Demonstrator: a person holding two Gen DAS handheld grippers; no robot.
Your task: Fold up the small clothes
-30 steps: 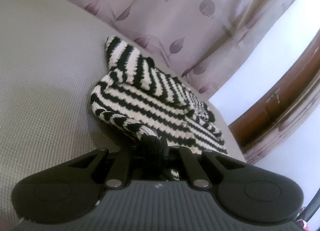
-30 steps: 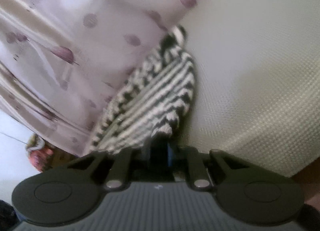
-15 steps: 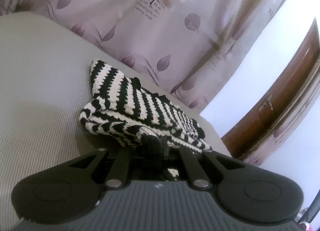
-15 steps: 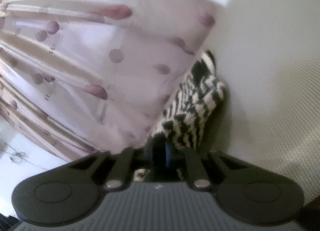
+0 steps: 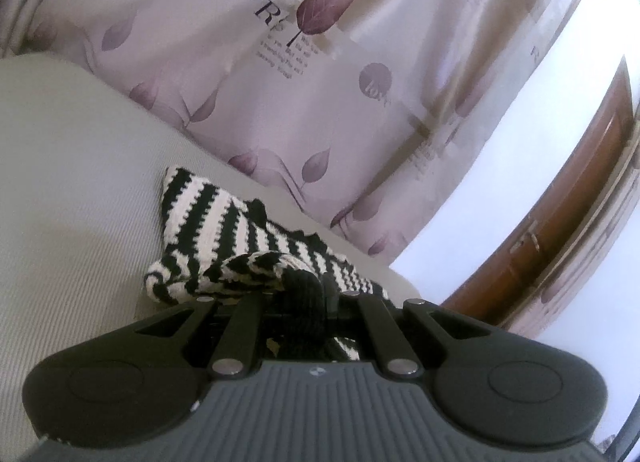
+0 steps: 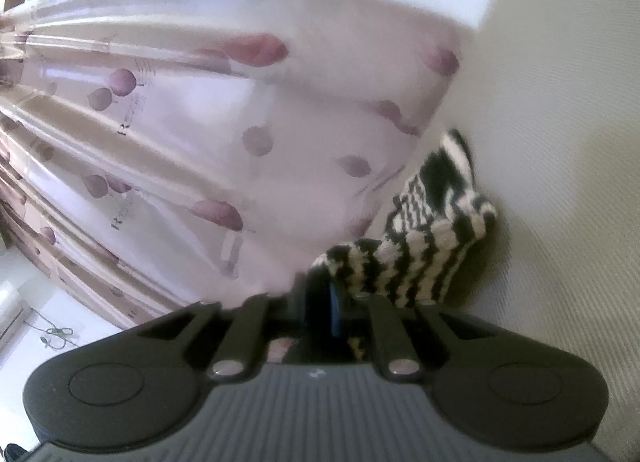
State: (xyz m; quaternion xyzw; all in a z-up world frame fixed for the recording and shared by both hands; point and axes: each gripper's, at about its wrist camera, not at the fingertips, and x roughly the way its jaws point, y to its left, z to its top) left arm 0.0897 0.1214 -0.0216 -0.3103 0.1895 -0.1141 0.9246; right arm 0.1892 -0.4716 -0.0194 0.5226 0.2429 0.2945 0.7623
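Note:
A small black-and-white striped knitted garment lies partly on the pale grey woven surface, its near edge lifted. My left gripper is shut on that near edge, the knit bunched right at its fingertips. In the right wrist view the same garment hangs and folds from my right gripper, which is shut on another part of its edge. A far corner of the knit still rests on the surface. The pinched cloth itself is hidden between the jaws.
A pale pink curtain with purple leaf prints hangs just behind the surface, seen too in the right wrist view as the curtain. A brown wooden frame and white wall stand at the right. The grey surface spreads right of the garment.
Both grippers have risen and tilted up with the garment's edge in them. The knit has lifted and folded over itself, covering less of the surface; more curtain fills both views.

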